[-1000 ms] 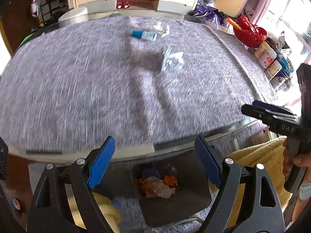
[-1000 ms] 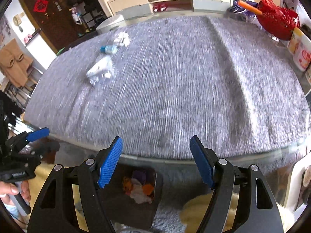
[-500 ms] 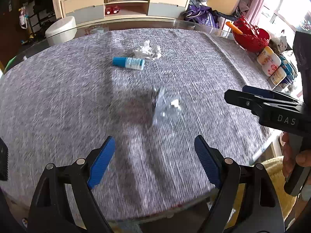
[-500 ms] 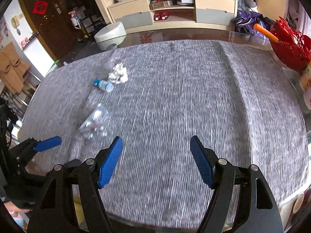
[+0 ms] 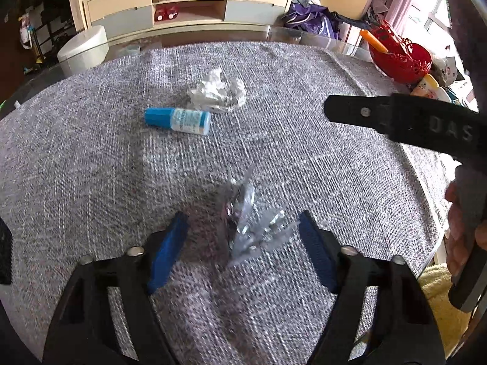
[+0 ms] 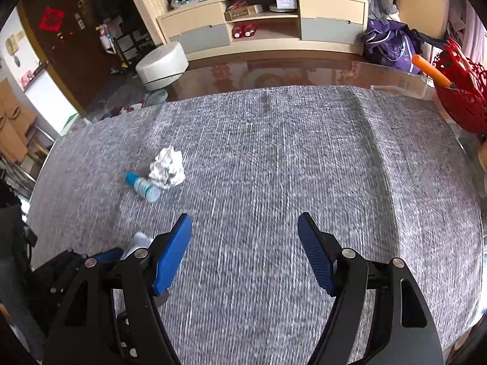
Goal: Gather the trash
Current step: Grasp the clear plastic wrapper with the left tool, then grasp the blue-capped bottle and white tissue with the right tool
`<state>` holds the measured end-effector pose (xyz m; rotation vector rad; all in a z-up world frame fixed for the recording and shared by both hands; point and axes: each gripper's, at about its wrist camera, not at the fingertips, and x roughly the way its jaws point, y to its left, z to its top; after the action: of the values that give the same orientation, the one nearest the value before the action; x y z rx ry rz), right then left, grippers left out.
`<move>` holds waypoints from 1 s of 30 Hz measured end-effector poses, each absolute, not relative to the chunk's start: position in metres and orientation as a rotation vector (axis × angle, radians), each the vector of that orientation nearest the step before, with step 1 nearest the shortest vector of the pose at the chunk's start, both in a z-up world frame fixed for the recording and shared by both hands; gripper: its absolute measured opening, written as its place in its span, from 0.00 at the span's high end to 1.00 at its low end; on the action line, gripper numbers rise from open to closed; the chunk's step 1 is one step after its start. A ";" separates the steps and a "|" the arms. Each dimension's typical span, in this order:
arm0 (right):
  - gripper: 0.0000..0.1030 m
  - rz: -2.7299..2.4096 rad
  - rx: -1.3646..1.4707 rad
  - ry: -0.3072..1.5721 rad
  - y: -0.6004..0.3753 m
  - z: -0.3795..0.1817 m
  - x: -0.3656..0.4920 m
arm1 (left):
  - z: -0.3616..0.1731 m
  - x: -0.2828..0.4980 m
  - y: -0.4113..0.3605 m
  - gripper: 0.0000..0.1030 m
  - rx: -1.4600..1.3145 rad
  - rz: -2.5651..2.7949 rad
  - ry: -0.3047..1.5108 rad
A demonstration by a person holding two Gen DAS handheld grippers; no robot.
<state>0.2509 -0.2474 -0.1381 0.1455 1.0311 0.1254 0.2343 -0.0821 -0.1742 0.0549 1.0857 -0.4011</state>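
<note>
A grey cloth [image 5: 91,167] covers a glass table. The left gripper [image 5: 243,240] hangs spread wide over a crumpled clear wrapper [image 5: 249,228], which lies between its blue pads, untouched. Farther back lie a small blue-capped bottle [image 5: 179,120] and, just beside it, a white paper wad [image 5: 217,91]. The right gripper [image 6: 245,243] is spread wide too, holding nothing, over bare cloth.
</note>
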 end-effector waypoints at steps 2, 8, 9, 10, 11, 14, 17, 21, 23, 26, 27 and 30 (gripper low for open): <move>0.29 0.127 0.138 1.038 -0.245 -0.141 0.257 | -0.173 0.239 -0.079 0.50 0.049 -0.394 1.079; 0.29 0.154 0.130 1.045 -0.230 -0.146 0.271 | -0.172 0.244 -0.064 0.61 0.028 -0.398 1.095; 0.29 0.164 0.128 1.044 -0.226 -0.147 0.273 | -0.171 0.244 -0.061 0.62 0.021 -0.393 1.098; 0.29 0.179 0.123 1.044 -0.220 -0.148 0.276 | -0.170 0.244 -0.056 0.62 0.012 -0.386 1.102; 0.29 0.190 0.119 1.043 -0.216 -0.149 0.278 | -0.169 0.243 -0.050 0.62 0.003 -0.378 1.106; 0.21 0.244 0.086 1.031 -0.196 -0.151 0.282 | -0.164 0.240 -0.039 0.62 0.002 -0.351 1.102; 0.15 0.292 0.013 0.998 -0.176 -0.149 0.284 | -0.159 0.239 -0.022 0.62 -0.023 -0.324 1.101; 0.13 0.324 -0.089 0.982 -0.154 -0.152 0.292 | -0.155 0.240 0.001 0.62 -0.055 -0.300 1.094; 0.13 0.329 -0.113 0.987 -0.149 -0.155 0.297 | -0.153 0.241 0.009 0.62 -0.077 -0.288 1.088; 0.13 0.340 -0.124 1.014 -0.142 -0.165 0.305 | -0.155 0.243 0.015 0.62 -0.103 -0.293 1.091; 0.13 0.347 -0.127 1.016 -0.139 -0.166 0.306 | -0.156 0.244 0.016 0.62 -0.114 -0.301 1.096; 0.13 0.362 -0.131 1.017 -0.131 -0.171 0.309 | -0.159 0.245 0.014 0.61 -0.116 -0.313 1.103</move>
<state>0.3092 -0.1312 -0.1712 -0.1306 1.0169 0.3625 0.2448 0.0145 -0.1586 -0.1165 1.1028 -0.3131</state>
